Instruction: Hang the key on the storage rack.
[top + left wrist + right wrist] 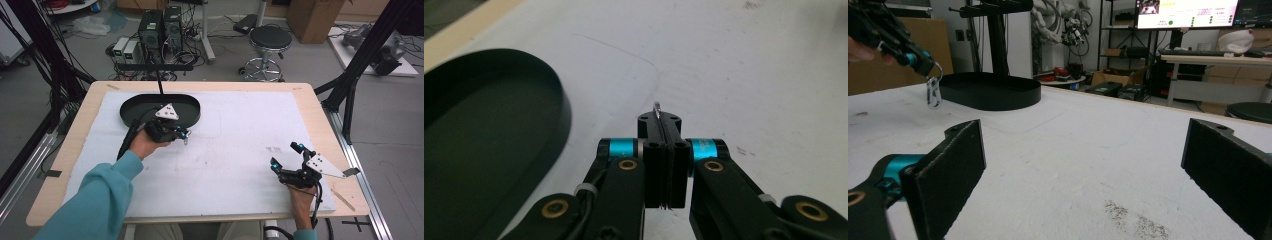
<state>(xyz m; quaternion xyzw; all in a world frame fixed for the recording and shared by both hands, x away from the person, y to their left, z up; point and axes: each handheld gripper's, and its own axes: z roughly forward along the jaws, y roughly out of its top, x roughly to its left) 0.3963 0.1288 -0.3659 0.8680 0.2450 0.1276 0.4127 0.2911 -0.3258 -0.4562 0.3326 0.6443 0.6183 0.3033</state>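
We find the left gripper (183, 135) clamped on a small metal clip (933, 93) beside the black tray (131, 107); the right gripper (286, 159) gapes wide, holding nothing

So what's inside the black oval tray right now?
The black oval tray looks empty where visible; the left gripper, shut on a small metal clip, covers part of its floor from above.

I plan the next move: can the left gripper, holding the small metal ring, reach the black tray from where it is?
Probably yes. The left gripper, shut on the metal ring, hangs just beside the black tray, and nothing stands between them on the white mat.
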